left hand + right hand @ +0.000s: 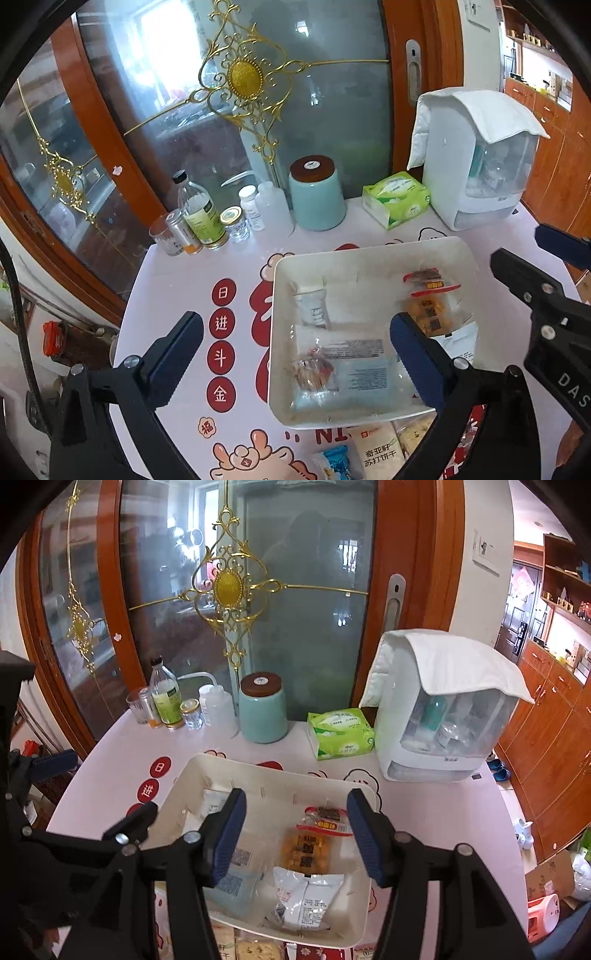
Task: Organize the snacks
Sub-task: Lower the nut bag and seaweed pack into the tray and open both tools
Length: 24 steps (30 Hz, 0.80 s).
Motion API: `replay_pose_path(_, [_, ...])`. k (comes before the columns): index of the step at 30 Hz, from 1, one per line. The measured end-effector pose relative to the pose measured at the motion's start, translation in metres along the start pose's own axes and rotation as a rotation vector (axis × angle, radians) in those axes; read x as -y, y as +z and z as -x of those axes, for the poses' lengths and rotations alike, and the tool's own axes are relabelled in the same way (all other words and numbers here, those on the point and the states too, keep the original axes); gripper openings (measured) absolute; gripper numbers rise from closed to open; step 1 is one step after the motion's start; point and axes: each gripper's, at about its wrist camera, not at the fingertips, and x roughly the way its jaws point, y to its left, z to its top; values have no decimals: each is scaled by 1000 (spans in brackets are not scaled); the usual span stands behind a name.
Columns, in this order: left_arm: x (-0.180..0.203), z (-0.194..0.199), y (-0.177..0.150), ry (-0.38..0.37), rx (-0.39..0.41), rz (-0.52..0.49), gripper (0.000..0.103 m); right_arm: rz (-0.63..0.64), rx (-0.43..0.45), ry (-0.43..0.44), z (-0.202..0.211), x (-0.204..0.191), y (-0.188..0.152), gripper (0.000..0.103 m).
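Observation:
A white rectangular tray point(369, 248) sits on the pink printed tablecloth and also shows in the right wrist view point(280, 771). It holds several snack packets: an orange one with a red band point(430, 295) point(308, 843), a white one point(306, 893), a clear one with nuts point(314, 369). My left gripper point(295, 354) is open and empty over the tray's left side. My right gripper point(295, 834) is open and empty above the orange packet. More snack packets point(376, 446) lie on the table in front of the tray.
At the back stand a teal jar point(317, 192), bottles and small jars point(207, 218), a green tissue pack point(397, 199) and a white covered appliance point(476, 158). A glass door with gold ornament is behind the table. The table edge curves at left.

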Motion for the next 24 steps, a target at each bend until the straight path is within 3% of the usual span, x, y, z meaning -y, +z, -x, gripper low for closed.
replay_pose_path(9, [-8, 15, -11, -18, 1, 44, 101, -13, -29, 5, 9, 13, -17, 59])
replay_pose_path(24, [17, 72, -61, -51, 38, -24, 101, -36, -61, 25, 51, 33, -63, 59])
